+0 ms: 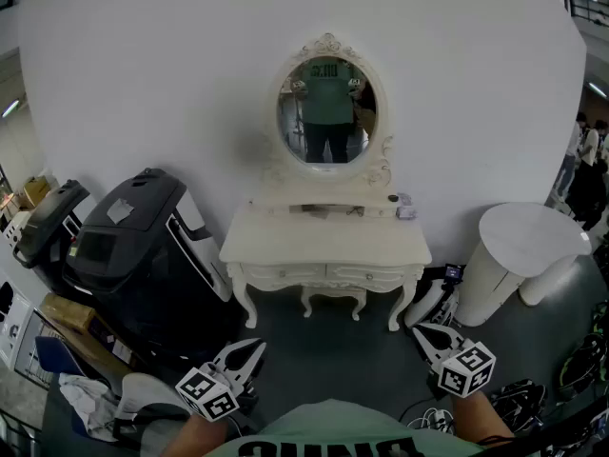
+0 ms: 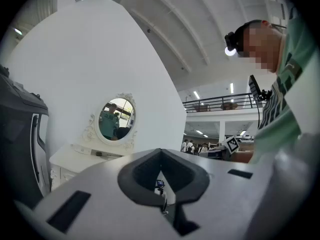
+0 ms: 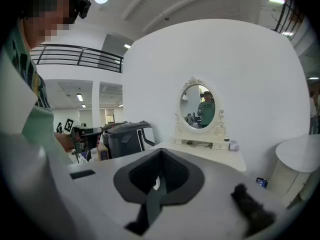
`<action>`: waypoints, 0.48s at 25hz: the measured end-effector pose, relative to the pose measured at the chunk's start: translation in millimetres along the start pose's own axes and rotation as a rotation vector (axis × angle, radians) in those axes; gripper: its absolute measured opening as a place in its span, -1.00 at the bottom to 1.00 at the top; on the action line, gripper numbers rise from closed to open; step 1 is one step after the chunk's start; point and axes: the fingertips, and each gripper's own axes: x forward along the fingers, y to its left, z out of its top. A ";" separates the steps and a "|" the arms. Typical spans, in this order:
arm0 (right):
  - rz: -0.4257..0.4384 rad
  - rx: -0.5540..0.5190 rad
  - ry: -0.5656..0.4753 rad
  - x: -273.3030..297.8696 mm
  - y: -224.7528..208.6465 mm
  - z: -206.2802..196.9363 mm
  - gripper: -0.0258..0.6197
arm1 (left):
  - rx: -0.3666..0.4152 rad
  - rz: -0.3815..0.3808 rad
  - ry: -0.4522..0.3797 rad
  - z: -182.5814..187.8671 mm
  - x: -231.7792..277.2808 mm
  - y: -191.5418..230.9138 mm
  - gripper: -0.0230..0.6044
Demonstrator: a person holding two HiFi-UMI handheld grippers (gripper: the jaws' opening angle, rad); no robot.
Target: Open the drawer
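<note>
Drawer [image 1: 367, 275] is shut, one of two side by side in the front of the white counter [image 1: 324, 241], under the round mirror [image 1: 328, 110], far from me. My left gripper [image 1: 253, 347] and right gripper [image 1: 420, 330] are near me, both closed tight, holding nothing.

An oval mirror [image 1: 327, 110] stands against the white wall [image 1: 190, 65], between a black machine [image 1: 143, 246] and a round white table [image 1: 533, 239].
</note>
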 end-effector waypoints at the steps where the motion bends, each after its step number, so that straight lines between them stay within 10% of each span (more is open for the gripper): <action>1: 0.003 -0.005 0.000 1.5 0.6 0.9 -0.89 | 0.000 -0.001 -0.002 2.3 0.5 -0.4 -0.90; 12: 0.016 -0.001 -0.008 10.3 -7.0 7.1 -0.89 | 0.003 -0.002 -0.011 11.0 9.1 -3.7 -0.90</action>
